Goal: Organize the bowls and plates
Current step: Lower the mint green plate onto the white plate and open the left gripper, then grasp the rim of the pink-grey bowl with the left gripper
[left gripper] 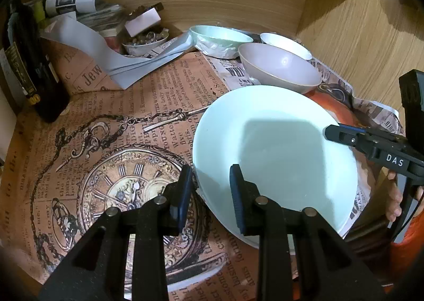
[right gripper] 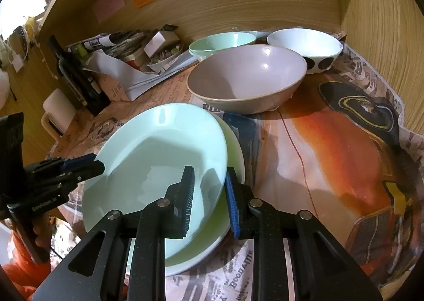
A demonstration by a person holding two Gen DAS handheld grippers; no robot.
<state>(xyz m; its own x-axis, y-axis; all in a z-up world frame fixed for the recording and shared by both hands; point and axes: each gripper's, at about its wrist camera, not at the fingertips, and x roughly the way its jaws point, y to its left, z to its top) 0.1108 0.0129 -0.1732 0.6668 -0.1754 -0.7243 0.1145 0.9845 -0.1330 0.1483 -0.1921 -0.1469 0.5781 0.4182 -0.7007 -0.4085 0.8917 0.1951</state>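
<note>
A pale mint plate (left gripper: 275, 147) (right gripper: 159, 152) is tilted over a light green plate (right gripper: 233, 158) on the paper-covered shelf. My left gripper (left gripper: 210, 195) straddles the mint plate's left rim; its fingers stand apart around the rim. My right gripper (right gripper: 209, 200) straddles the right rim the same way, and also shows in the left wrist view (left gripper: 341, 136). My left gripper shows in the right wrist view (right gripper: 87, 166). Behind stand a mauve bowl (left gripper: 281, 67) (right gripper: 246, 78), a mint bowl (left gripper: 220, 38) (right gripper: 222, 41) and a white dotted bowl (left gripper: 286, 44) (right gripper: 304, 46).
A dark bottle (left gripper: 31, 67) (right gripper: 76, 75) stands at the left. Folded papers (left gripper: 87, 44) and a small dish of trinkets (left gripper: 145, 41) lie at the back. Wooden walls (right gripper: 384, 36) close in the back and right.
</note>
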